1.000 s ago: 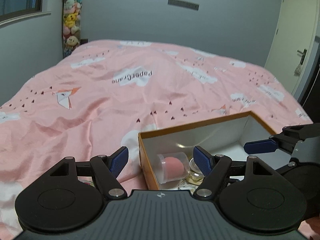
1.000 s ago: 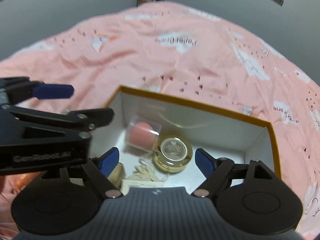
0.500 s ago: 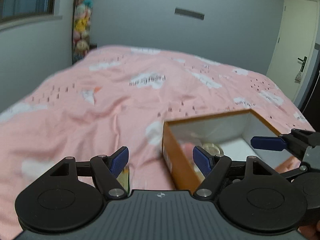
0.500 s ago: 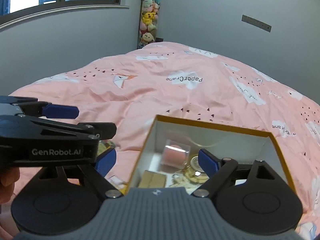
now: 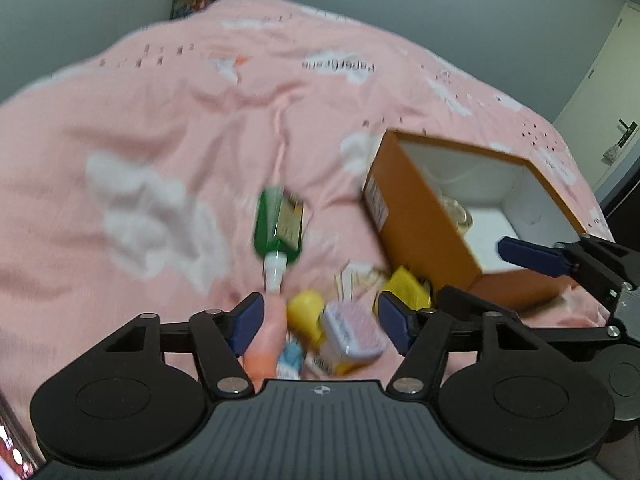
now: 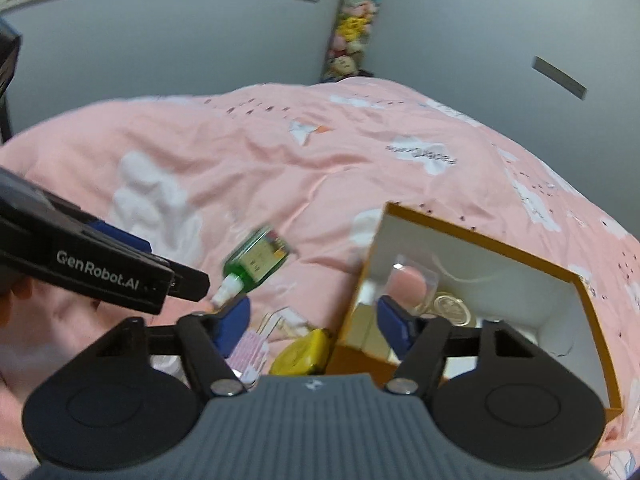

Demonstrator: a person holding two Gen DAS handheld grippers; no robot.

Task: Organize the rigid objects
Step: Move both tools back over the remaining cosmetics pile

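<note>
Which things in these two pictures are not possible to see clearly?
- Left wrist view: label text on the green plastic bottle, motion-blurred.
- Left wrist view: small pile by the left tool, blurred and partly behind its body.
- Right wrist view: near contents of the orange cardboard box, hidden by the right tool.

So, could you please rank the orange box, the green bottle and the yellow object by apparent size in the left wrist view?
1. orange box
2. green bottle
3. yellow object, partly hidden and blurred; it sits nearer the camera, so its place after the bottle is unsure.
</note>
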